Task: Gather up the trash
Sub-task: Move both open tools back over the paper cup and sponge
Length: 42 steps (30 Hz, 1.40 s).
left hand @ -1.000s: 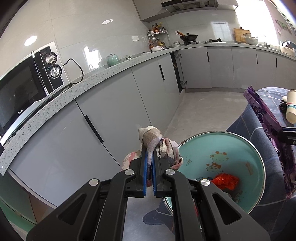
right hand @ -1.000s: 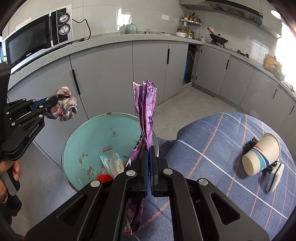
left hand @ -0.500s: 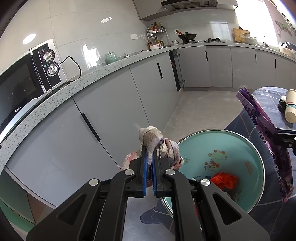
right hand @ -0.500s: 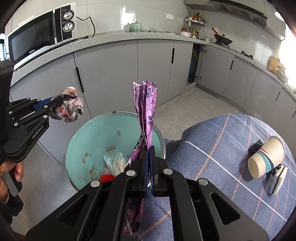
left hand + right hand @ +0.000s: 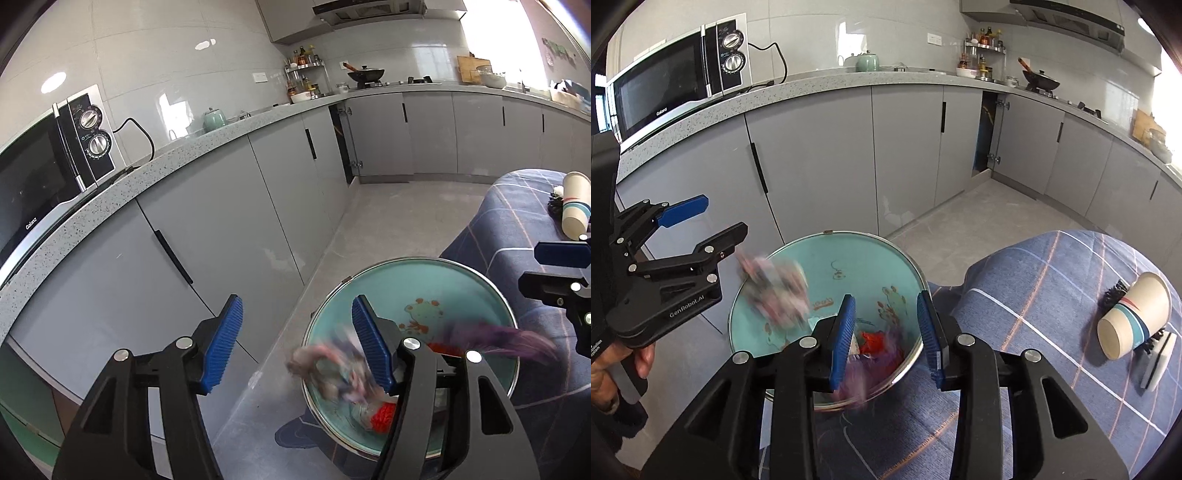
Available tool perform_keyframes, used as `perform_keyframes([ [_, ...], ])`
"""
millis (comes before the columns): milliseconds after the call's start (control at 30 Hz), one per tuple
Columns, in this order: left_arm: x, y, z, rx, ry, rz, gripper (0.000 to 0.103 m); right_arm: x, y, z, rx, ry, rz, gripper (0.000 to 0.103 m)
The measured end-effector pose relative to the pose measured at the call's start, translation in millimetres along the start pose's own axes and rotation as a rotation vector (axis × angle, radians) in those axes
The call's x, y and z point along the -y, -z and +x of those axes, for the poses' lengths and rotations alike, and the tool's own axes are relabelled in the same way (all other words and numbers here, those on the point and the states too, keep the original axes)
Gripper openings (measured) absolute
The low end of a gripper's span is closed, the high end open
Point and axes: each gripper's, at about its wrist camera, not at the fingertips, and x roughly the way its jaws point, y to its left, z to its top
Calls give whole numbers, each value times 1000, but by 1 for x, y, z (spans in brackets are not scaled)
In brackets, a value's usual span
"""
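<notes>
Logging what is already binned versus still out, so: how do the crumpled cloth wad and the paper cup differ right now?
The cloth wad is blurred in mid-air over the bin; the paper cup is sharp and lies tipped on its side on the blue checked tablecloth. The wad is soft, crumpled and mixed in colour; the cup is rigid, cream with stripes. Neither is held: left gripper and right gripper are open.
</notes>
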Motion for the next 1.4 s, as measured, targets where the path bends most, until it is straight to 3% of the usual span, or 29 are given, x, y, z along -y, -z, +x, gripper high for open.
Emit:
perform_keyframes([
  [433, 13, -4, -7, 12, 2, 15, 76, 21, 10, -18, 20, 37, 35, 45],
  [633, 37, -10, -10, 13, 28, 43, 77, 40, 20, -29, 25, 74, 64, 47],
  [733, 50, -16, -12, 22, 43, 49, 83, 54, 26, -36, 30, 97, 82, 47],
  [1267, 177, -53, -24, 72, 203, 169, 88, 166, 80, -86, 28, 299, 259, 54],
  [1400, 209, -60, -24, 78, 246, 206, 91, 192, 93, -96, 27, 369, 300, 61],
])
